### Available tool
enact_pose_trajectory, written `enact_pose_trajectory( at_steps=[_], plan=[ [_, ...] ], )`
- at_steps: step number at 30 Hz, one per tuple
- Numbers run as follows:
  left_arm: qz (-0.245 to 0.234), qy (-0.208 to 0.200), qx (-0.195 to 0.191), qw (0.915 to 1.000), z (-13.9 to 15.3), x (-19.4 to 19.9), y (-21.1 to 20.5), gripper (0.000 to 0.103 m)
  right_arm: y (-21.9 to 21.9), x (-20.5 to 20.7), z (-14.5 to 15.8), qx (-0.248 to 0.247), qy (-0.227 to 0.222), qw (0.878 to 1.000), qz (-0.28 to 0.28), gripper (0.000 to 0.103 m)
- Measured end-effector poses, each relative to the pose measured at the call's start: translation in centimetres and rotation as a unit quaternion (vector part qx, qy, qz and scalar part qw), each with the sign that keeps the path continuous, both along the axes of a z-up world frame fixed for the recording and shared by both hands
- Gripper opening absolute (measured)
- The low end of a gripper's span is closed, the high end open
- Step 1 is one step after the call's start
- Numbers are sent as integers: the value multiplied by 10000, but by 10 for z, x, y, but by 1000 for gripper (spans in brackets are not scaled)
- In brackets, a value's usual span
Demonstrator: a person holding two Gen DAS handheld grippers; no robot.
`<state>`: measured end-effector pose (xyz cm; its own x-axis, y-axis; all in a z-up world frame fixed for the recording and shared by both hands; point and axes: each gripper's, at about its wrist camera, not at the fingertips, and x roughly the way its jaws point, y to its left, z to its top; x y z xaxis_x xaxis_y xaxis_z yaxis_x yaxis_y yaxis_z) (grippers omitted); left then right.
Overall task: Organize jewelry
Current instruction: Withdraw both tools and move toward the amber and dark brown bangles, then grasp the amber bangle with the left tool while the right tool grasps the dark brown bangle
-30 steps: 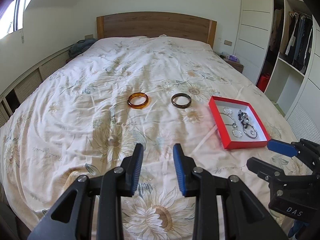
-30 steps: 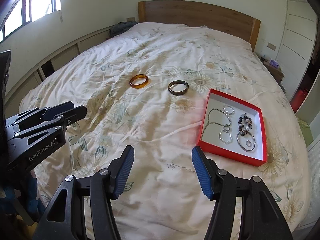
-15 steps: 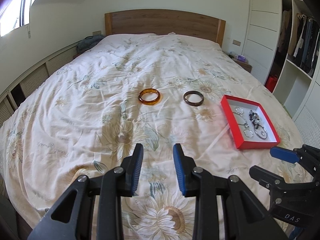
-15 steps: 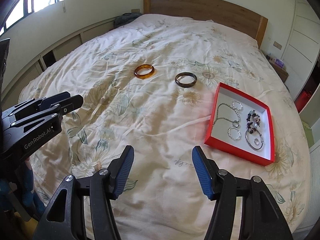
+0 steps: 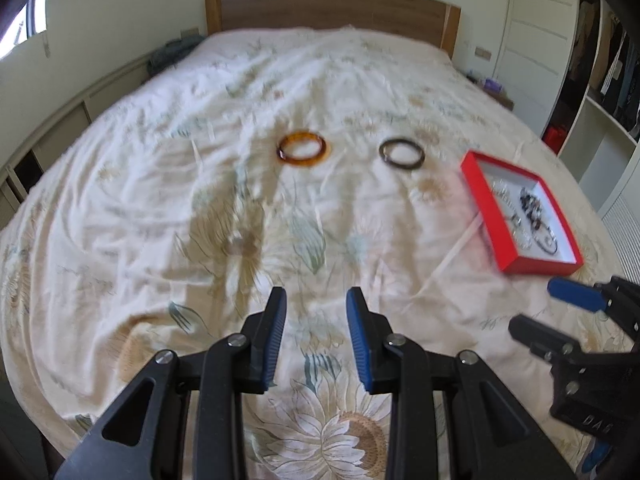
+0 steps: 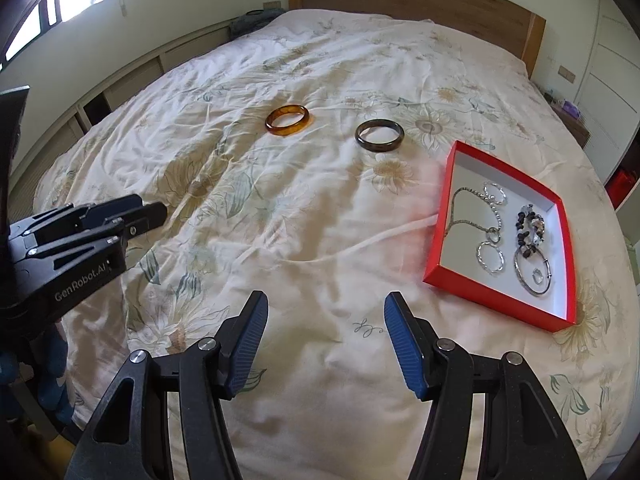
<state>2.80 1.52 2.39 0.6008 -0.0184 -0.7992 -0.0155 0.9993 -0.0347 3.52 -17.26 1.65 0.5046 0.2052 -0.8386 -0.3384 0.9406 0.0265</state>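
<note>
An amber bangle [image 5: 302, 150] [image 6: 288, 120] and a dark bangle [image 5: 401, 153] [image 6: 380, 135] lie side by side on the floral bedspread [image 6: 280, 208]. To their right sits a red box [image 5: 480, 196] [image 6: 440, 240] with white lining that holds silver chains, hoops and a beaded bracelet [image 6: 530, 230]. My left gripper [image 5: 316, 296] hovers over the near bedspread, jaws narrowly apart with nothing between them. My right gripper [image 6: 325, 306] is open wider and empty, near the box's front left corner. Each gripper shows at the edge of the other's view.
A wooden headboard [image 6: 416, 4] closes the far end of the bed. Low cabinets [image 6: 120, 92] run along the left wall under a window. An open wardrobe with hanging clothes [image 5: 612, 76] and a small nightstand [image 5: 496, 92] stand on the right.
Both grippers have sunk and tipped down toward the bedspread, so the bangles and red box sit closer and larger. Jaw gaps are unchanged.
</note>
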Motion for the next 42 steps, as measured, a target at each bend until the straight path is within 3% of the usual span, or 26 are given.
enact_pose_trajectory(
  at_steps=[8,16,25,31,34,40,42],
  plan=[
    [76,462,-296,9985,-28,60,13,29,0,65,-9,133,85,9998,76,60],
    [312,311,-387,9983,-32,169,45,29,-2,167,-8,258,54,9997,3,60],
    [89,432,-220,9988,-56,274,66,29,-2,278,-32,74,419,9991,-60,60],
    [-262,651,36,9975,-82,304,55,29,1,319,-63,-87,861,9962,-51,60],
    [-309,866,105,9957,-101,313,52,29,1,333,-79,-135,1103,9938,-101,55],
    [-396,757,35,9963,-110,314,54,26,-1,346,-99,-121,1446,9893,-159,52],
    [-410,676,90,9968,-110,312,54,22,2,346,-100,-130,1459,9892,-86,43]
  ],
)
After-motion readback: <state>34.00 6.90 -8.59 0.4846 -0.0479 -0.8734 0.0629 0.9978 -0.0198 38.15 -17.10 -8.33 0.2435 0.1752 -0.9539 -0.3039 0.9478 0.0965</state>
